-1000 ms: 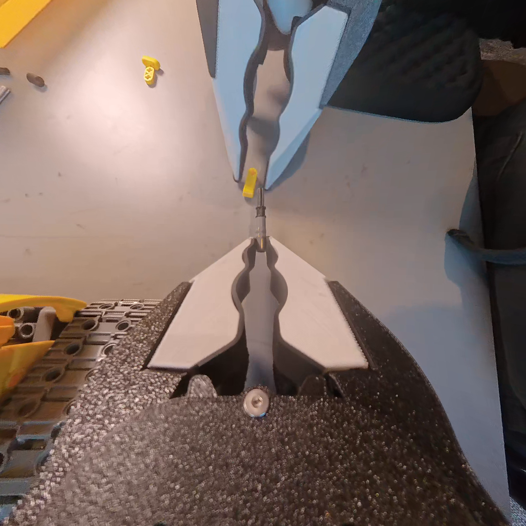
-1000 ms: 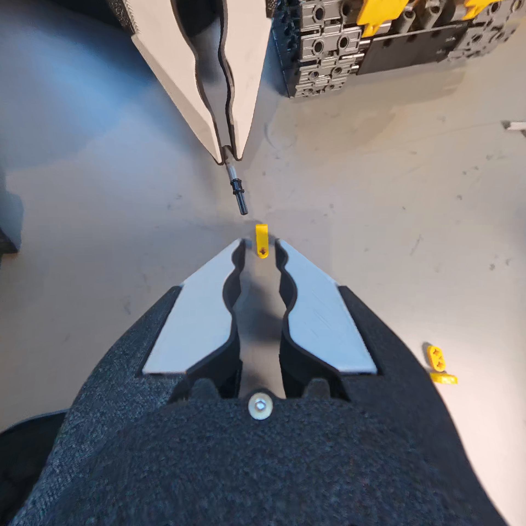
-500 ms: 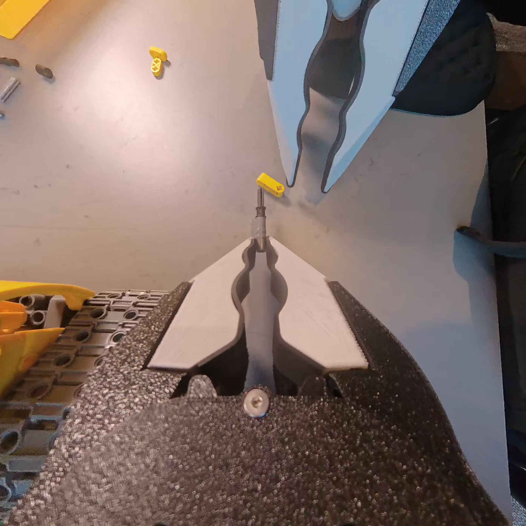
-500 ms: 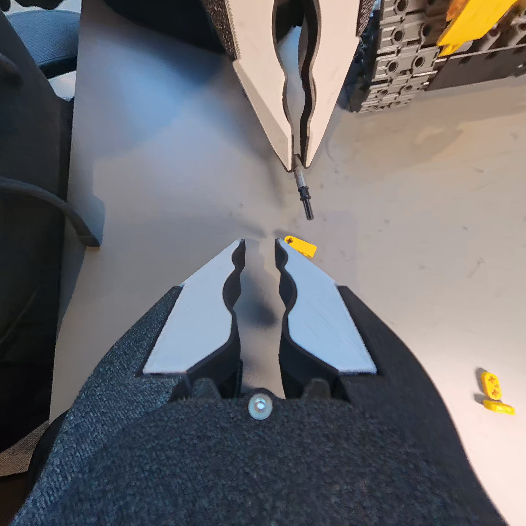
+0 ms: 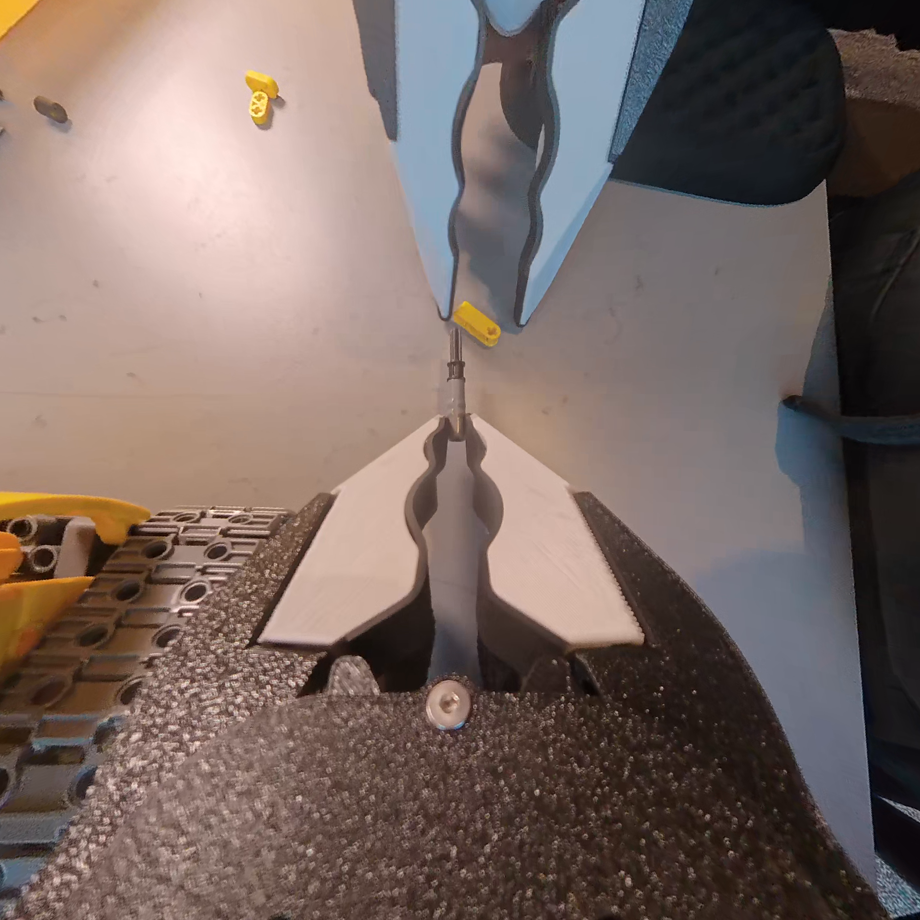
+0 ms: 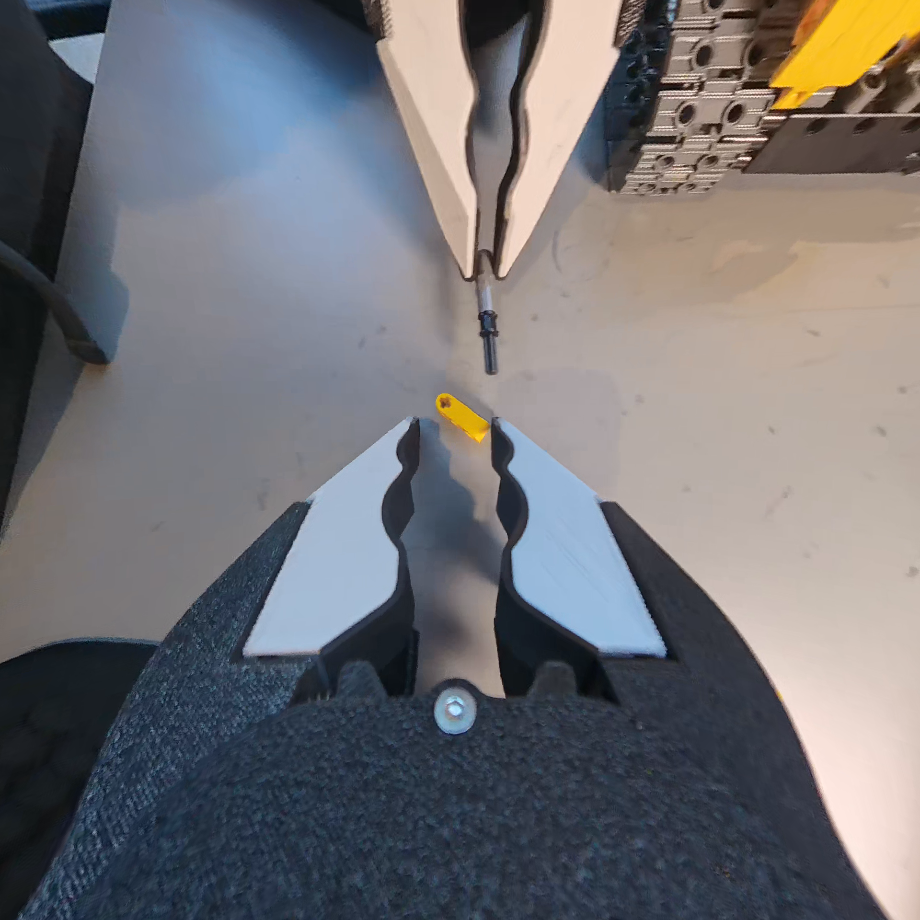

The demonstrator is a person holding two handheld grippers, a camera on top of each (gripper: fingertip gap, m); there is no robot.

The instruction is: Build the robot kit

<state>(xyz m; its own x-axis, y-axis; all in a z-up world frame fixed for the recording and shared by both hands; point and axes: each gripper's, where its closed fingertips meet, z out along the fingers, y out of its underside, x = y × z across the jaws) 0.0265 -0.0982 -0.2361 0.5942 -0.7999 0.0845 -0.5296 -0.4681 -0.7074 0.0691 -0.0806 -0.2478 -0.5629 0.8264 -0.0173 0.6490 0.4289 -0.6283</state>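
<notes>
My left gripper (image 5: 455,423) is shut on a thin grey and black pin (image 5: 455,371), which sticks out forward from its tips. The pin also shows in the right wrist view (image 6: 488,331), held by the left gripper (image 6: 485,273). A small yellow link piece (image 6: 460,415) lies flat on the table just beyond the pin's black end. My right gripper (image 6: 455,423) is open, its tips on either side of the yellow piece's near end. In the left wrist view the right gripper (image 5: 482,318) points down at the yellow piece (image 5: 477,324) from the far side.
A grey and yellow brick model (image 5: 149,572) stands at the left gripper's left side; it also shows in the right wrist view (image 6: 697,99). Two small yellow pieces (image 5: 259,94) and a dark piece (image 5: 50,107) lie farther off. The table edge (image 5: 821,448) runs close on the right. About 6 cm separates my left fingertips from my right.
A second ago the right gripper pinched the yellow piece on end. The piece dropped flat onto the table, the gripper swung aside, then came back, open wider, around it. The left gripper kept the pin.
</notes>
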